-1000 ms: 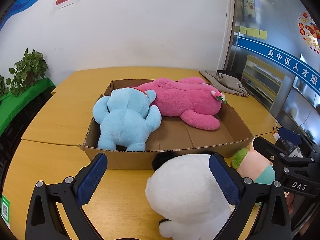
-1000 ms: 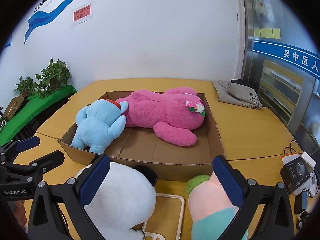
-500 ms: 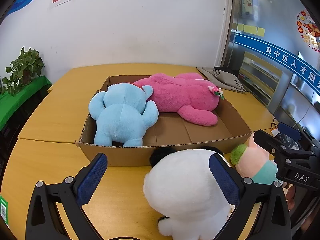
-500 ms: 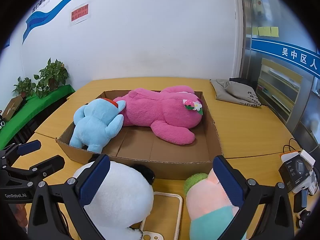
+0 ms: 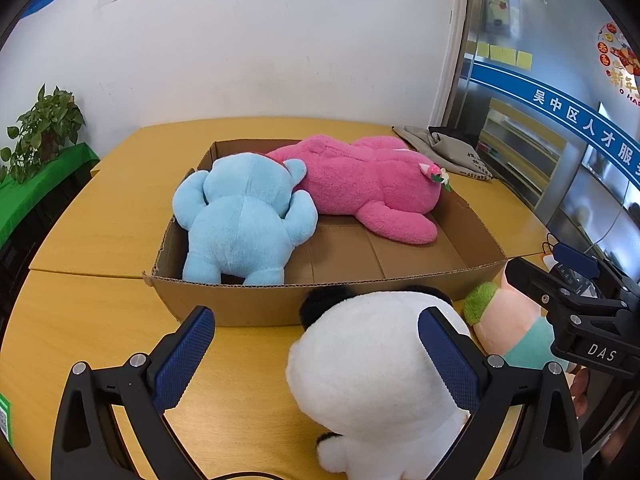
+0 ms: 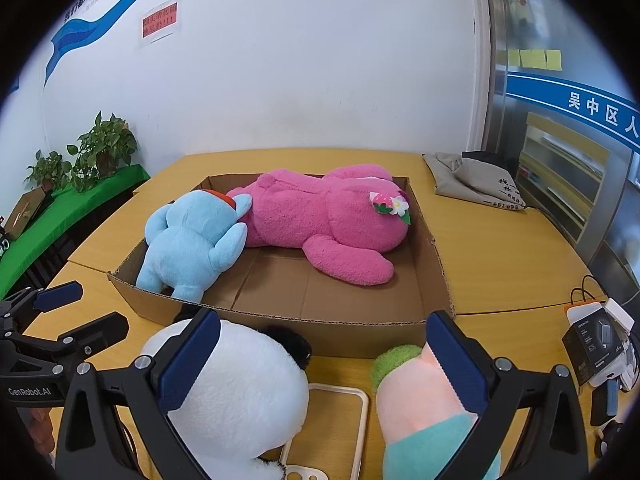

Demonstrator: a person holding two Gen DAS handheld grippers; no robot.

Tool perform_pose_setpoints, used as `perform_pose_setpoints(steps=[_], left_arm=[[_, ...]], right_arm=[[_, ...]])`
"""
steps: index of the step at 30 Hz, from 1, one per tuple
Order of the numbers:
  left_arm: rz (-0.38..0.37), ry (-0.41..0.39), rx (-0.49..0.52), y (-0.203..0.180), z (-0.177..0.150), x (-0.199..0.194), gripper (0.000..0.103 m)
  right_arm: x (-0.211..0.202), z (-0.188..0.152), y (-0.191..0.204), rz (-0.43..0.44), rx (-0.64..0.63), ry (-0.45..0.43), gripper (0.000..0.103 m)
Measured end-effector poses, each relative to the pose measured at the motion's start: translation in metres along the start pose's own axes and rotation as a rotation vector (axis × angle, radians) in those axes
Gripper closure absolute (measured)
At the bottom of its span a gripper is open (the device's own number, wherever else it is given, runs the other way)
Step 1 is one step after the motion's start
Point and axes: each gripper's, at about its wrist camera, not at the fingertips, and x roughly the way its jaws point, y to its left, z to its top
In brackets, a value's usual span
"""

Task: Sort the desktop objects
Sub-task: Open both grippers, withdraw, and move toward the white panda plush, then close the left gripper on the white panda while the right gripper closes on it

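The white panda plush (image 5: 380, 364) stands on the yellow table (image 5: 100, 216), just in front of the cardboard box (image 5: 280, 304); to its right sits the peach plush with a green tuft (image 6: 424, 396). Inside the box the blue plush (image 5: 244, 220) lies at the left and the pink plush (image 5: 368, 184) across the back, touching it. By their looks, all are light, soft and squashy, with nothing fragile or slippery, so a grip will sink in; I judge the best hold is across the round head or body, squeezed well in, rather than on an ear or tuft. The left gripper (image 5: 320, 356) is spread wide, its right pad beside the panda's head, holding nothing. The right gripper (image 6: 328, 364) is likewise spread and empty, spanning the panda's right side and the peach plush. Against the earlier frames, both views sit slightly farther back, the box smaller and more table showing; the toys lie the same.
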Motion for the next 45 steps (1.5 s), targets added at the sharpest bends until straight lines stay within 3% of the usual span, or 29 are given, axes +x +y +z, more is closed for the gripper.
perform_pose_setpoints(steps=[13,18,23,29,37,40,45], left_arm=[[-0.054,0.031,0.004,-0.002,-0.001,0.015,0.0],[-0.183,0.045,-0.024,0.002,-0.004,0.02,0.0],[-0.312,0.11,-0.079,0.015,-0.01,0.039,0.0],[-0.434,0.172,-0.153,0.027,-0.013,0.065,0.0],[-0.467,0.24,-0.156,0.026,-0.028,0.089,0.001],[-0.467,0.252,-0.125,0.023,-0.031,0.087,0.009],[-0.469,0.269,-0.148,0.027,-0.033,0.087,0.022]], right_arm=[[0.012,-0.002,-0.006,-0.009,0.008,0.018,0.0],[0.02,-0.006,-0.007,-0.001,0.005,0.037,0.0],[0.029,-0.018,-0.004,0.031,-0.038,0.068,0.0],[0.037,-0.048,0.006,0.151,-0.06,0.159,0.0],[0.063,-0.068,0.015,0.352,0.046,0.26,0.0],[0.074,-0.072,0.011,0.417,0.103,0.292,0.002],[0.073,-0.076,0.025,0.422,0.058,0.273,0.025]])
